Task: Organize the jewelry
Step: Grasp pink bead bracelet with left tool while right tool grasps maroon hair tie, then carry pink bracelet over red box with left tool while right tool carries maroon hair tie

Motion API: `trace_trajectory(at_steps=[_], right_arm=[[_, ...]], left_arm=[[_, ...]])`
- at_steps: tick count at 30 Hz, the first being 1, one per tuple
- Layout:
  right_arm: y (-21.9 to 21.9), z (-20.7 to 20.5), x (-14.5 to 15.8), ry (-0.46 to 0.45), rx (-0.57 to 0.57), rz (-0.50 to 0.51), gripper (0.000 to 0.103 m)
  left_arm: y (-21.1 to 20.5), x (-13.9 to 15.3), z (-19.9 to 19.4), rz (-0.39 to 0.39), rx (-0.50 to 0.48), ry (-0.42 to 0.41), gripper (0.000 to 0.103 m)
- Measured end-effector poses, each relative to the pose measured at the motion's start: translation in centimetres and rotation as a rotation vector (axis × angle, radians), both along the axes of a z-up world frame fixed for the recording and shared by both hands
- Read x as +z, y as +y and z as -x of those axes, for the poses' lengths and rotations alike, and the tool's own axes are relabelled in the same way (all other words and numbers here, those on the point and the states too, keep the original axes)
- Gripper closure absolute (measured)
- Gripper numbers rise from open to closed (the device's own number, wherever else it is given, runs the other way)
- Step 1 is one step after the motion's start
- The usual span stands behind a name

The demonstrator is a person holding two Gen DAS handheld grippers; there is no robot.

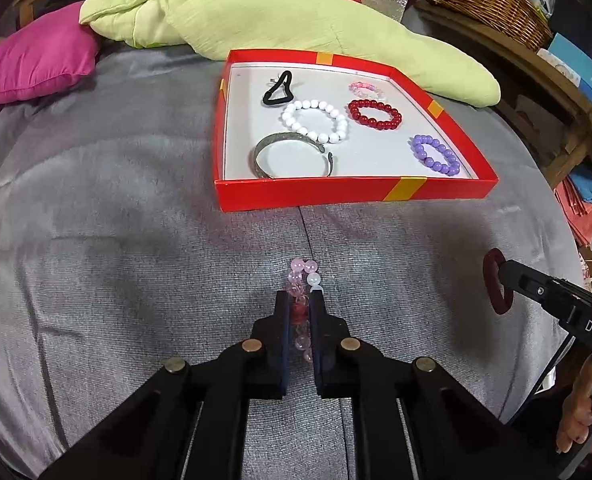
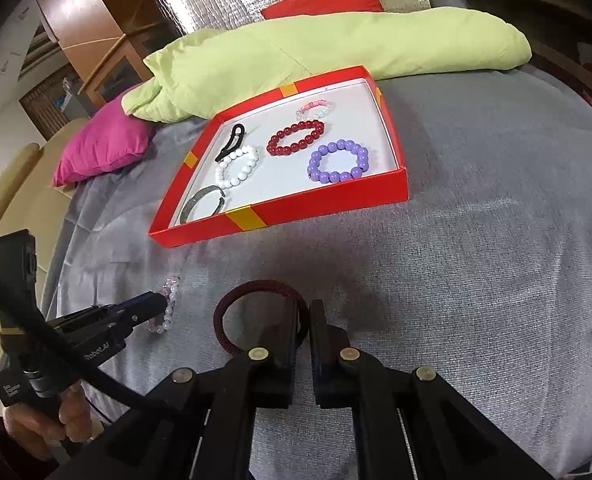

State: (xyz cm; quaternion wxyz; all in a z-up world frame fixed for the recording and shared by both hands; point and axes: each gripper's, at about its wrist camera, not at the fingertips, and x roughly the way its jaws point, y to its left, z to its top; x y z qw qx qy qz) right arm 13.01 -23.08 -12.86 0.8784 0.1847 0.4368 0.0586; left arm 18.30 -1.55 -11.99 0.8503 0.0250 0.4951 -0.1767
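Observation:
My left gripper (image 1: 300,300) is shut on a pale pink bead bracelet (image 1: 304,274) that lies on the grey cloth; its far beads stick out past the fingertips. From the right wrist view the same gripper (image 2: 157,304) and bracelet (image 2: 169,300) show at lower left. My right gripper (image 2: 304,312) is shut on a dark red hair tie (image 2: 251,290), whose loop hangs to the left of the fingers; in the left wrist view this hair tie (image 1: 496,284) shows at the right. Ahead lies the red box (image 1: 336,194) holding white (image 1: 316,120), red (image 1: 374,114), purple (image 1: 434,154) and pink (image 1: 366,88) bracelets, a metal bangle (image 1: 291,154) and a black hair tie (image 1: 277,90).
A light green pillow (image 1: 279,20) lies behind the red box (image 2: 296,210), a magenta cushion (image 1: 35,64) to its left. A wicker basket (image 1: 492,4) and shelves stand at far right. A person's hand (image 2: 55,420) holds the left gripper's handle.

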Motion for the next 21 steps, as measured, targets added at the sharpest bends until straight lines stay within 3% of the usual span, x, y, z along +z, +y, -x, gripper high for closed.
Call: trace_trajectory(at_steps=[13,21], right_arm=[[-0.4,0.2,0.4,-0.022,-0.018,-0.006,0.096],[-0.1,0.1,0.4,-0.024,-0.013,-0.006,0.096]], left_arm=[[1.3,2.4,0.8,0.062,-0.003,-0.062,0.094],[2.0,2.6,0.9,0.059,0.005,-0.071,0.094]])
